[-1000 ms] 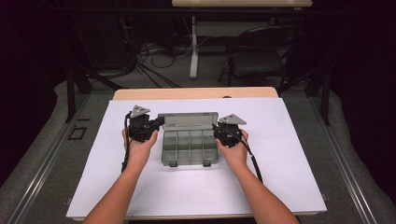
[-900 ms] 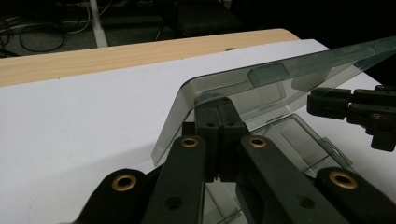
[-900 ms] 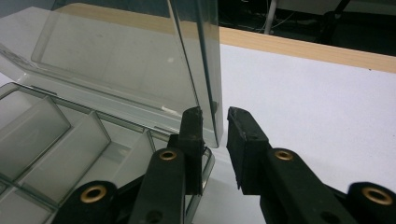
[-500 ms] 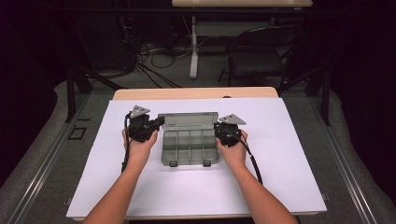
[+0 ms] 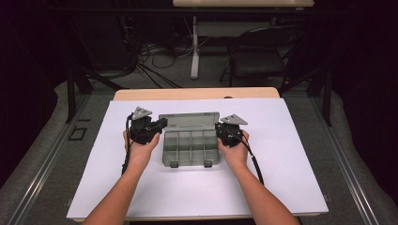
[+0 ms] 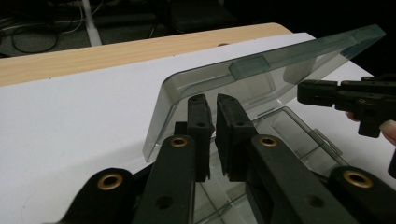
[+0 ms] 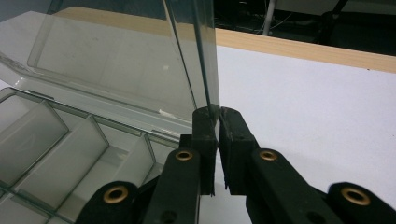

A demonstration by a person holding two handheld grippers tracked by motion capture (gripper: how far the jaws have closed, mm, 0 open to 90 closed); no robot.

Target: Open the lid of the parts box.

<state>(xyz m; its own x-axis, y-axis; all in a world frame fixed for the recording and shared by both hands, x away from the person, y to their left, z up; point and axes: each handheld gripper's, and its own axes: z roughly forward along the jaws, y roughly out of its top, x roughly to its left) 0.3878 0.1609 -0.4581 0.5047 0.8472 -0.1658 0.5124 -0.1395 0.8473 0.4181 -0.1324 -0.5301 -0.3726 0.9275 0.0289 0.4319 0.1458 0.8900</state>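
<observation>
Clear compartment box (image 5: 190, 149) sits mid-worktop (image 5: 291, 154), between my two hands. Its hinged lid (image 5: 190, 120) is up and tilted back on the far side.

Right hand-held gripper (image 7: 217, 114) is clamped on the lid's side edge; the thin plastic wall runs straight down between the tips. I judge that's what keeps the lid from dropping.

Left hand-held gripper (image 6: 215, 100) is at the lid's other end. Its jaws have just been opening a little and now stand at a narrow slit. I see nothing pinched between them; the lid (image 6: 280, 65) sits just behind the tips. Looks like a release on that side while the right keeps hold.

In the high view both grippers flank the box at lid level, left (image 5: 163, 123) and right (image 5: 218, 127). The compartments look empty.

The surface is a plain white sheet over a wooden tabletop (image 5: 197, 93), whose strip shows at the far edge. The room is dark, with cables (image 5: 155, 61) on the floor, a chair (image 5: 256, 61) and a table leg (image 5: 194, 47) behind.
</observation>
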